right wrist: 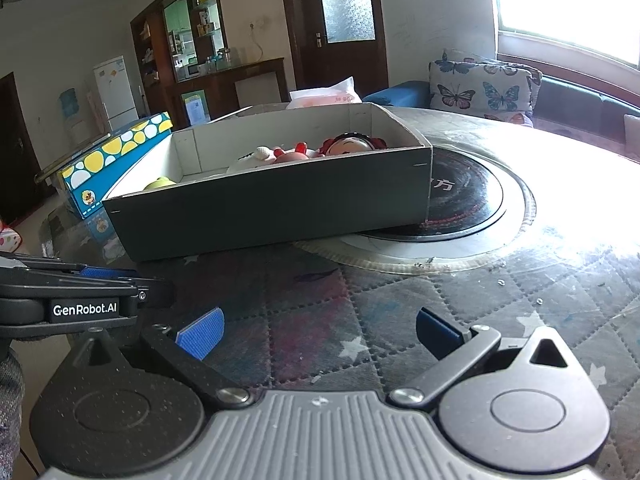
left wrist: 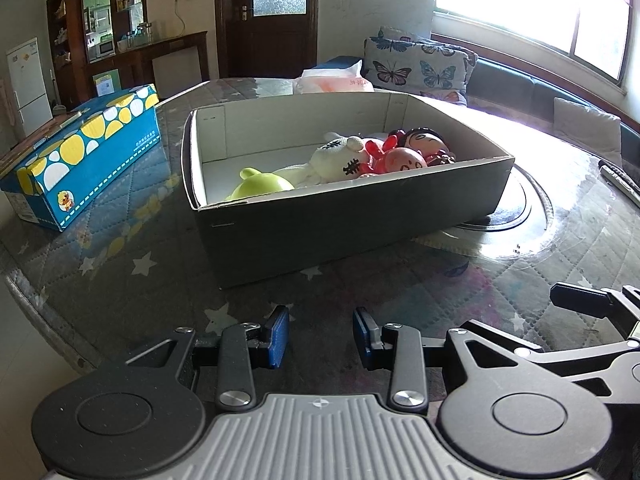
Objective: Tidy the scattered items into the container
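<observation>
Both tongs (left wrist: 321, 334) (right wrist: 318, 332) low — agape, empty — before box (left wrist: 344, 216).

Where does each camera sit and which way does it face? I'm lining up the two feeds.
Left wrist view: sits on the left claw, low over the quilted table, facing the open box of toys and the blue dotted carton; both blue pads show, and the right claw's black frame at far right.
Right wrist view: sits on the right claw, facing the same box from further right; the left claw shows at left.
Shared: box, carton, butterfly cushion, door.
</observation>
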The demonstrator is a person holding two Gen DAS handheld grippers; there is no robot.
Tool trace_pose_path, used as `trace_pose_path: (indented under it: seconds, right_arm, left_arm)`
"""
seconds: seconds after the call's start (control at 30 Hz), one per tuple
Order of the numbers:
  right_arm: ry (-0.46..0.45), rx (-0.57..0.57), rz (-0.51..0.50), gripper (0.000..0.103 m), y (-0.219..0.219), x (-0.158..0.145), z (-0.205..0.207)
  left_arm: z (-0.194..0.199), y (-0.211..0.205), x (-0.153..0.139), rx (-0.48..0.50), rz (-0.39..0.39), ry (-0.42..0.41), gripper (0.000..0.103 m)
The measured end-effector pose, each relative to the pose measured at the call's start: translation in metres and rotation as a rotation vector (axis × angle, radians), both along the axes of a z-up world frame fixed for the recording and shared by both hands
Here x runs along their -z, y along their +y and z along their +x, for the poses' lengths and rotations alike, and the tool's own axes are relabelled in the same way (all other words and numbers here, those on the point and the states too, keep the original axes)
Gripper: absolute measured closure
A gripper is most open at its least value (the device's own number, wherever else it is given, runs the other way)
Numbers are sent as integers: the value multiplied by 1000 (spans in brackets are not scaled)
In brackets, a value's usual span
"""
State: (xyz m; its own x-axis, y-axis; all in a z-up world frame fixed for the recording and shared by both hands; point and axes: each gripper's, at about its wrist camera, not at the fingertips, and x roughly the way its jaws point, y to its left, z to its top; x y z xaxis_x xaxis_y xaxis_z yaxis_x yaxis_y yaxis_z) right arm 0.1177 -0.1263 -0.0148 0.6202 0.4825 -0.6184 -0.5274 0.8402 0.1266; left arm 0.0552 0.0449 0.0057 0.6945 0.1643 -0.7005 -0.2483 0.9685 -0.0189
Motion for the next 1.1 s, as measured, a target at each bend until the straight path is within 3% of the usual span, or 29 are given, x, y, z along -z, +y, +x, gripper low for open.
trace_pose_path:
  seconds: [1.1]
  right_arm:
    - [2, -38, -26, 0, 12, 0, 8]
  left_arm:
    - [5, 2, -1, -26, 40, -3, 66]
